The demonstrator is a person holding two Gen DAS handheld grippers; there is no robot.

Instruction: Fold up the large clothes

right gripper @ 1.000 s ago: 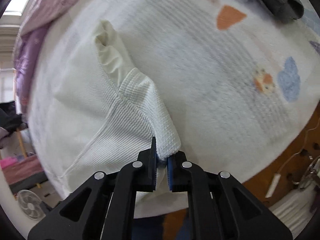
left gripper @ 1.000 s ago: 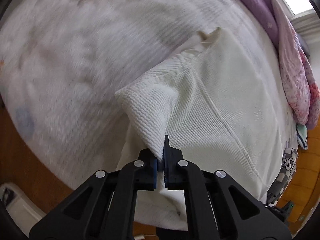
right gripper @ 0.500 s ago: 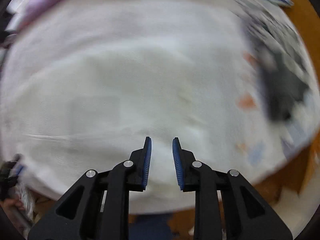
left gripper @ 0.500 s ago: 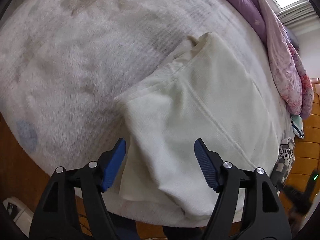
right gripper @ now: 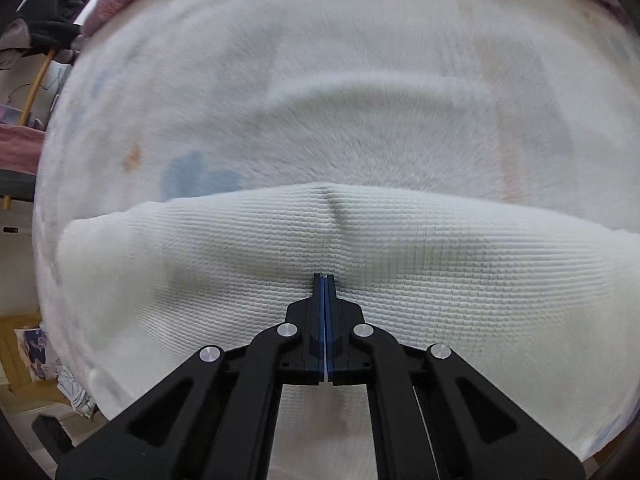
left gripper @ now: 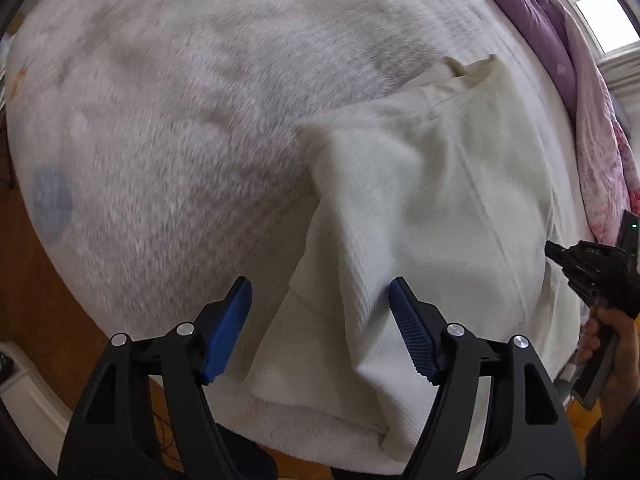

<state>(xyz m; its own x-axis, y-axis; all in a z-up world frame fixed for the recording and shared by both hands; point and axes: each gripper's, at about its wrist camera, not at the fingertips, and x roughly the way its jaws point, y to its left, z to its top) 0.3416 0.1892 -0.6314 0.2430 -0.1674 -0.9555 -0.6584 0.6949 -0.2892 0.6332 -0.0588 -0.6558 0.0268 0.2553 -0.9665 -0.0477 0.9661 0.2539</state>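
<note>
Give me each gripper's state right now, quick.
Left gripper: open, just released the cream garment.
Right gripper: shut, pinching nothing visible, over the garment.

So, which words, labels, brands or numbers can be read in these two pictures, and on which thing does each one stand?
None can be read.
White ribbed knit garment: no label or print shows.
Fluffy white blanket with faded coloured patches: shapes only, no letters.
Purple and pink floral quilt: pattern only.
Printed paper on the floor: too small and blurred to read.
</note>
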